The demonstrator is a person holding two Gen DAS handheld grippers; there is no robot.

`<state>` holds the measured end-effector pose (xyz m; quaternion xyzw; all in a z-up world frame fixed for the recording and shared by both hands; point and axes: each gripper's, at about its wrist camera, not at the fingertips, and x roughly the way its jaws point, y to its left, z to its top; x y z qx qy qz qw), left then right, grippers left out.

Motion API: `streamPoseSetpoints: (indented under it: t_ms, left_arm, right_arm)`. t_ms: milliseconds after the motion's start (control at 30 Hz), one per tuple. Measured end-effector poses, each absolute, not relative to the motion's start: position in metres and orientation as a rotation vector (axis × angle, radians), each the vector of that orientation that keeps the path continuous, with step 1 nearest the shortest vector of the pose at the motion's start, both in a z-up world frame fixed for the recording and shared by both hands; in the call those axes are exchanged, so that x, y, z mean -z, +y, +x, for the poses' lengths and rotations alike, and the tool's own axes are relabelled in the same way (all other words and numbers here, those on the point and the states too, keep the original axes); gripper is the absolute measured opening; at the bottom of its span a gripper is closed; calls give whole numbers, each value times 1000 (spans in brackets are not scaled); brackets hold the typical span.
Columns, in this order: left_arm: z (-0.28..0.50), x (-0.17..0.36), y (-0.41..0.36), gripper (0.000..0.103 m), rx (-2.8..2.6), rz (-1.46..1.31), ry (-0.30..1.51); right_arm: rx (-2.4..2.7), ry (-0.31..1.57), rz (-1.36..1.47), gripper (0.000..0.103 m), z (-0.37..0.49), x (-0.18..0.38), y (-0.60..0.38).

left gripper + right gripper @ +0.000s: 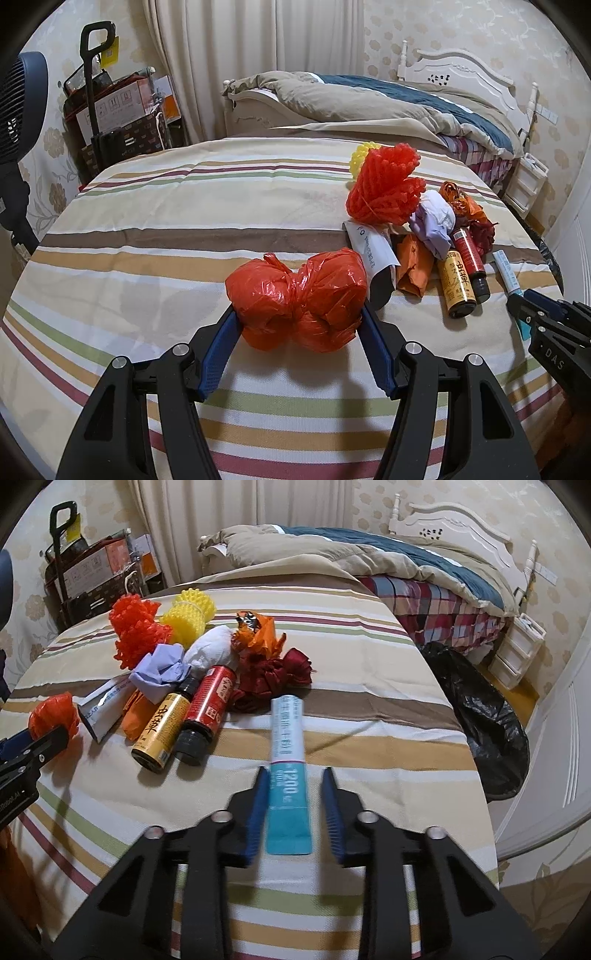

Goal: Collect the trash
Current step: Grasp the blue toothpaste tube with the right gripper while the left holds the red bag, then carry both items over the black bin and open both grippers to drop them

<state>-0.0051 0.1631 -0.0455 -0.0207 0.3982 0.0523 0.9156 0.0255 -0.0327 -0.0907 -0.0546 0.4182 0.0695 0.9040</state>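
My left gripper [299, 308] is shut on a knotted red plastic bag [295, 291], its blue pads pressing both sides just above the striped cloth [184, 221]. In the right wrist view my right gripper [295, 773] is shut on the teal end of a white-and-teal toothpaste tube [287, 734] lying on the cloth; the pads are blurred. Behind lies a trash pile: red foam net [135, 631], yellow foam net [190, 614], purple crumpled paper [159, 672], gold bottle [159, 734], red bottle [207, 709], and dark red and orange wrappers [273, 672].
A black trash bag [480, 716] stands open on the floor past the cloth's right edge. Beyond is a bed with a rumpled duvet [369, 99], white drawers [517, 653], and boxes with a trolley [110, 107] at the back left. A fan [18, 110] stands at the left.
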Motion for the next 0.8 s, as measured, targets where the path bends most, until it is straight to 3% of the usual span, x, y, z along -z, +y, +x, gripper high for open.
streamPoseSetpoints:
  t_ms: [500,800]
  left_arm:
    - [-16,23,144,63,-68,-36,757]
    - [-2,10,92,63,42,10,715]
  right_arm:
    - [-131,798,-70,19,14,73,-52]
    - [-49,767,-13,19,20,63,-97]
